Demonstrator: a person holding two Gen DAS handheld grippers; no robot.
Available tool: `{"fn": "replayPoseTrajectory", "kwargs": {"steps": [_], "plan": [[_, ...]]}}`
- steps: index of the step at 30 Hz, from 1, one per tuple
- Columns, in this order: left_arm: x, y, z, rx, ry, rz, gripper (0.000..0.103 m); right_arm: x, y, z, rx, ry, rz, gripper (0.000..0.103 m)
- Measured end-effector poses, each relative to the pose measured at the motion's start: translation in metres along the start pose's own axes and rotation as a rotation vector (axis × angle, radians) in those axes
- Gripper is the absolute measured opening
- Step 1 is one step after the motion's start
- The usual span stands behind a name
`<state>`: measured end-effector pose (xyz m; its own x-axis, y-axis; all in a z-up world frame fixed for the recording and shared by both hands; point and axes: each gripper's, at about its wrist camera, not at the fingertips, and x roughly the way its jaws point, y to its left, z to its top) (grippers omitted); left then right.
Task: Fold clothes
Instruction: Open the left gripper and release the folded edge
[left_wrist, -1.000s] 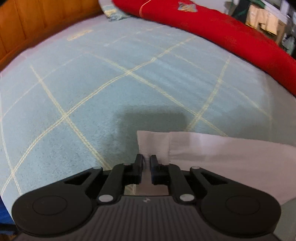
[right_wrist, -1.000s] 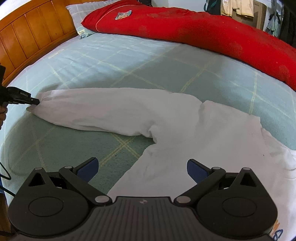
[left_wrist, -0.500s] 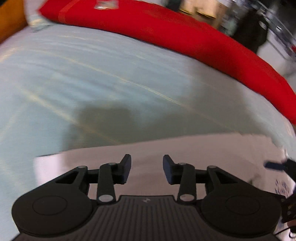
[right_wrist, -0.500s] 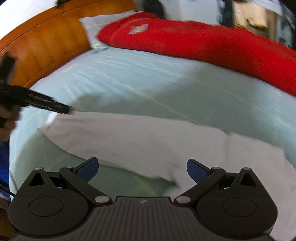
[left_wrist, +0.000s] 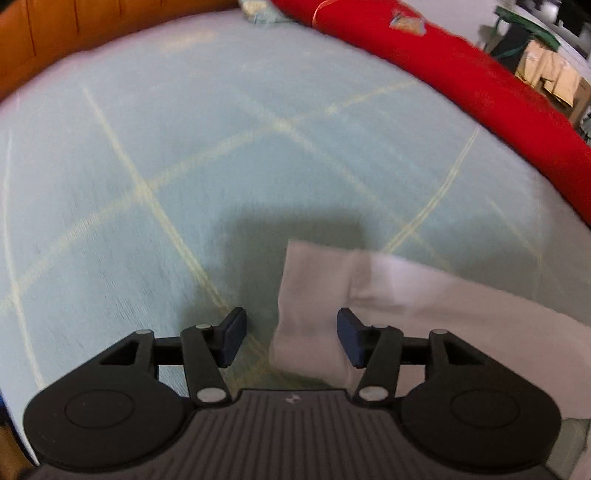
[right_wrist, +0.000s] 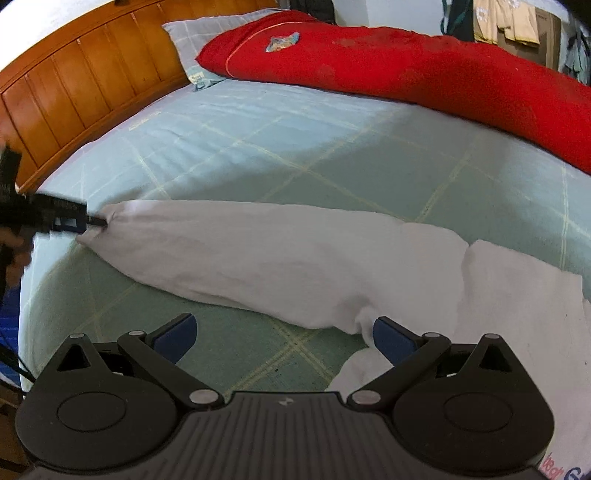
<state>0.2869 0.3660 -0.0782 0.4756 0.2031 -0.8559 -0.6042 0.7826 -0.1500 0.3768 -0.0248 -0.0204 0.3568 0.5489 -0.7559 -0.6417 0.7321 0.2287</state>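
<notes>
A white long-sleeved garment (right_wrist: 369, 266) lies on the bed, one sleeve stretched out to the left. In the left wrist view the sleeve cuff (left_wrist: 314, 291) lies flat on the sheet between the fingers of my left gripper (left_wrist: 291, 341), which is open and empty. In the right wrist view the left gripper (right_wrist: 74, 219) shows at the cuff's tip. My right gripper (right_wrist: 284, 339) is open and empty, low over the sheet where the sleeve meets the garment's body.
The bed has a light blue-green checked sheet (right_wrist: 295, 147). A long red quilt (right_wrist: 424, 74) lies along the far side, with a pillow (right_wrist: 199, 40) by the wooden headboard (right_wrist: 74, 88). Hanging clothes and boxes (left_wrist: 546, 74) stand beyond the bed.
My left gripper was shut on the sleeve cuff a second ago; it has opened and let the cuff go. The cuff now lies flat. My right gripper stayed open and shifted left.
</notes>
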Motion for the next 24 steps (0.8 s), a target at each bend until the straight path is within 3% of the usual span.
{"fn": "replayPoseTrajectory", "kwargs": {"steps": [2, 3, 6, 11, 14, 19, 24], "plan": [[0.001, -0.011, -0.001, 0.051, -0.004, -0.038, 0.043, 0.001, -0.001, 0.001, 0.009, -0.001, -0.005, 0.103], [0.001, -0.019, -0.002, 0.101, -0.006, -0.028, 0.022, 0.002, -0.001, 0.002, 0.013, -0.002, -0.009, 0.103], [0.001, -0.022, 0.005, 0.129, -0.008, -0.032, 0.014, 0.006, 0.0, 0.004, 0.02, 0.004, -0.017, 0.103], [0.0, -0.006, 0.021, 0.101, -0.025, -0.02, 0.013, 0.003, 0.001, 0.005, 0.013, -0.006, -0.033, 0.103], [0.001, -0.004, 0.025, 0.105, -0.011, -0.017, 0.022, 0.002, -0.001, 0.007, 0.025, -0.014, -0.039, 0.103], [-0.013, -0.006, 0.032, 0.094, -0.073, 0.025, 0.032, 0.007, -0.001, 0.012, 0.033, -0.022, -0.042, 0.103], [-0.031, -0.036, 0.03, 0.176, -0.075, -0.092, 0.041, 0.008, -0.009, 0.016, 0.041, -0.036, -0.046, 0.103]]}}
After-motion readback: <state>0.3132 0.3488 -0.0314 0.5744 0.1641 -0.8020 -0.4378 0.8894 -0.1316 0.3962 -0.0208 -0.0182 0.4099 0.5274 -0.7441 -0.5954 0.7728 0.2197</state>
